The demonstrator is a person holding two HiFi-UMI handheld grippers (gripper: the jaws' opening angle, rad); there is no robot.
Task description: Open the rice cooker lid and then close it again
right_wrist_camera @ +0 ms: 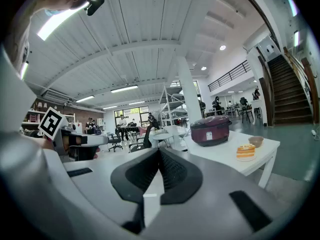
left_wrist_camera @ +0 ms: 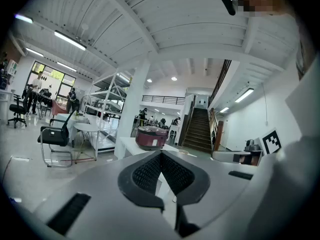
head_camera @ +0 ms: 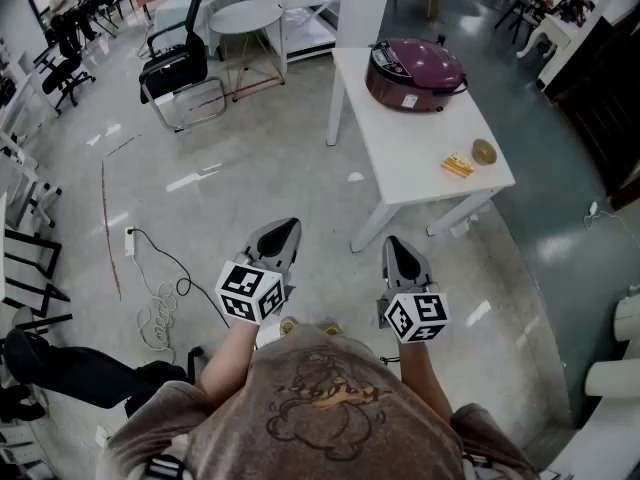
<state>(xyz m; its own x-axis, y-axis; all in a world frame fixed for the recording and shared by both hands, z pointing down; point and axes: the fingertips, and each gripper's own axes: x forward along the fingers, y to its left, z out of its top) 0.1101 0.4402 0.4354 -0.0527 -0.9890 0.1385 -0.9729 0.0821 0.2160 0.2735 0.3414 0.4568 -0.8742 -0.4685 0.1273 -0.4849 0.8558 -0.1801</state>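
Round maroon rice cooker (head_camera: 400,96), lid (head_camera: 412,63) down, on white table (head_camera: 400,163); left claw (head_camera: 291,227) and right claw (head_camera: 393,242) closed, empty

Right gripper (right_wrist_camera: 160,153): jaws together, nothing between them. Beyond the tips, a white table (right_wrist_camera: 223,153) carries a maroon rice cooker (right_wrist_camera: 210,129), lid down. Near the table's right end, an orange-and-white snack (right_wrist_camera: 245,152) sits beside a small bowl (right_wrist_camera: 256,141). Staircase (right_wrist_camera: 292,91) at far right.
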